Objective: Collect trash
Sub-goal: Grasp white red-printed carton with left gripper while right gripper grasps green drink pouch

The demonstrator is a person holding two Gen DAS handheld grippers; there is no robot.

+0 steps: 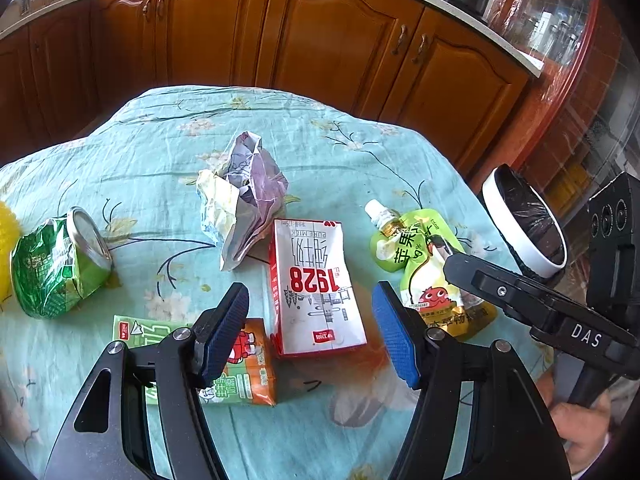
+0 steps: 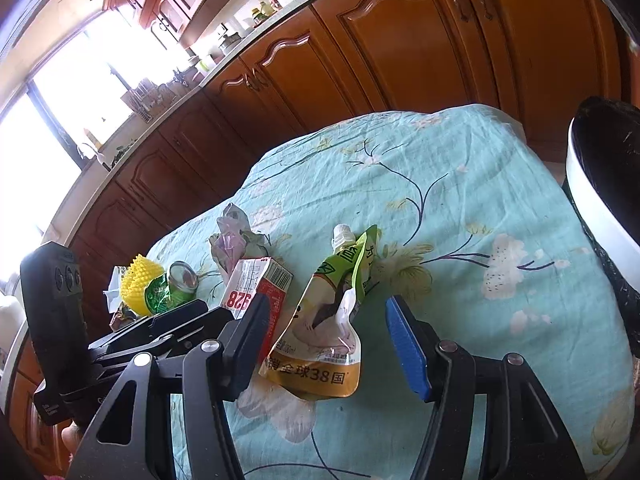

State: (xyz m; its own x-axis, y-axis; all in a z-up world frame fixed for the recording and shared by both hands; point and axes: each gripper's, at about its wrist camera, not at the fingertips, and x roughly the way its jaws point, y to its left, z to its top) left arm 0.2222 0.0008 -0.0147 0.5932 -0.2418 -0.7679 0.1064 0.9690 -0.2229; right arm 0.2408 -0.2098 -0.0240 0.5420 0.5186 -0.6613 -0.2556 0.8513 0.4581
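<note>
Little of the collecting looks done: judged from how things lie, every piece of trash in view is on the cloth-covered bench (image 1: 132, 128), and the white bin with its black liner (image 1: 524, 224), standing off the bench's right edge, shows nothing inside from these angles.

From the left, a yellow spiky thing (image 2: 140, 280) sits at the far edge, then a crushed green can (image 1: 60, 264) on its side. Near the front lie a flat green packet (image 1: 140, 330) and an orange-and-green drink carton (image 1: 248, 376). Behind them is a crumpled paper bag (image 1: 244, 196), then the red-and-white milk carton (image 1: 316, 288) lying flat, then a green spouted fruit pouch (image 1: 424, 264), nearest the bin.

The left claw (image 1: 316, 334) stands well open and empty, hovering with the milk carton's near end between its pads, not touching it. The right claw (image 2: 332, 336) is likewise wide open and holds nothing, the fruit pouch lying between its pads untouched.
</note>
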